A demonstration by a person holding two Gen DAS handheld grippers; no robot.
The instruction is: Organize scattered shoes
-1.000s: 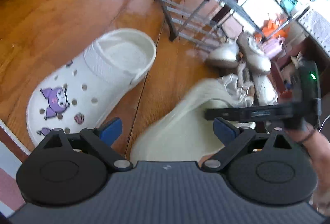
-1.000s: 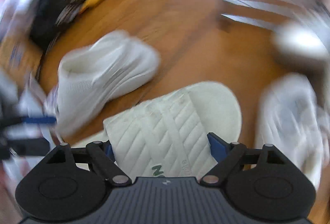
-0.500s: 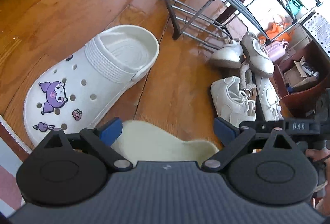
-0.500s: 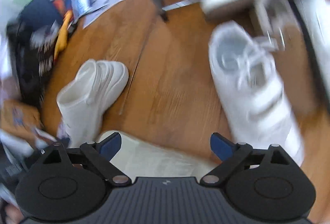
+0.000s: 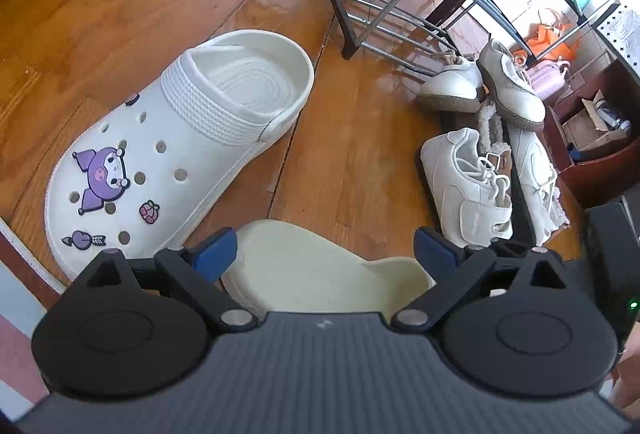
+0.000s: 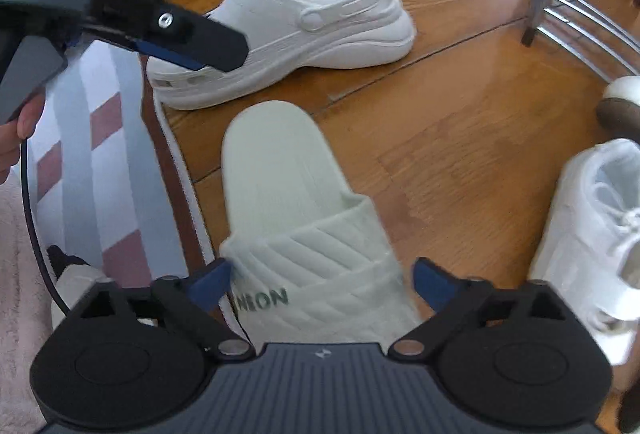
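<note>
A striped rug (image 6: 92, 138) lies far left, its edge touching the pale slide (image 6: 304, 234) on the wood floor. The left gripper (image 5: 324, 250) hangs spread above the slide's heel. The clog (image 5: 180, 154) sits beside it. The right gripper's (image 6: 320, 278) jaws are opening around the slide's strap. Sneakers (image 5: 472, 186) lie right, near the rack (image 5: 400, 6).

Pale slide (image 6: 296, 218) flat on floor; white clog (image 6: 320, 34) beyond
</note>
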